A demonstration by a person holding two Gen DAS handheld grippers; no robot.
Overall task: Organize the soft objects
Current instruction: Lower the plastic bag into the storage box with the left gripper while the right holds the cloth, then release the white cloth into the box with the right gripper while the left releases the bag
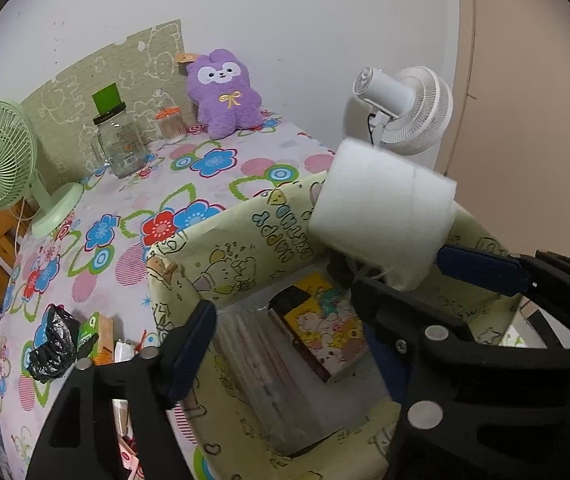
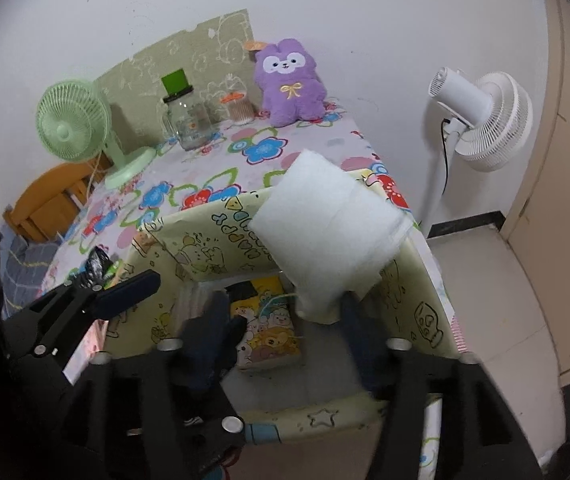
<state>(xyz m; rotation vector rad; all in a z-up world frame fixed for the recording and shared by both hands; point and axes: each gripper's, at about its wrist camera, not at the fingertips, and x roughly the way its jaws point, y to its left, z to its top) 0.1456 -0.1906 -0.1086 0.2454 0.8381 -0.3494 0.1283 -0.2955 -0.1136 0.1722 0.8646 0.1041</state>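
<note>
A white tissue roll [image 1: 381, 208] hangs over the open yellow cartoon-print storage box [image 1: 213, 256]. In the right wrist view the roll [image 2: 325, 228] shows above the right gripper [image 2: 281, 316]; its fingers stand apart, with the right finger touching the roll's lower edge. The roll looks blurred. The left gripper [image 1: 361, 292] is open over the box, its right finger beside the roll. The box [image 2: 189, 236] holds a cartoon-print book [image 2: 269, 332] and a clear packet [image 1: 269, 376]. A purple plush [image 1: 225, 92] sits against the wall at the back of the table.
On the floral tablecloth [image 1: 133, 200] stand a green desk fan [image 1: 1, 160], a glass jar with a black lid [image 1: 119, 140] and a cotton-swab jar [image 1: 171, 124]. A black bag [image 1: 53, 344] and a small carton lie left of the box. A white floor fan [image 2: 481, 120] stands right of the table.
</note>
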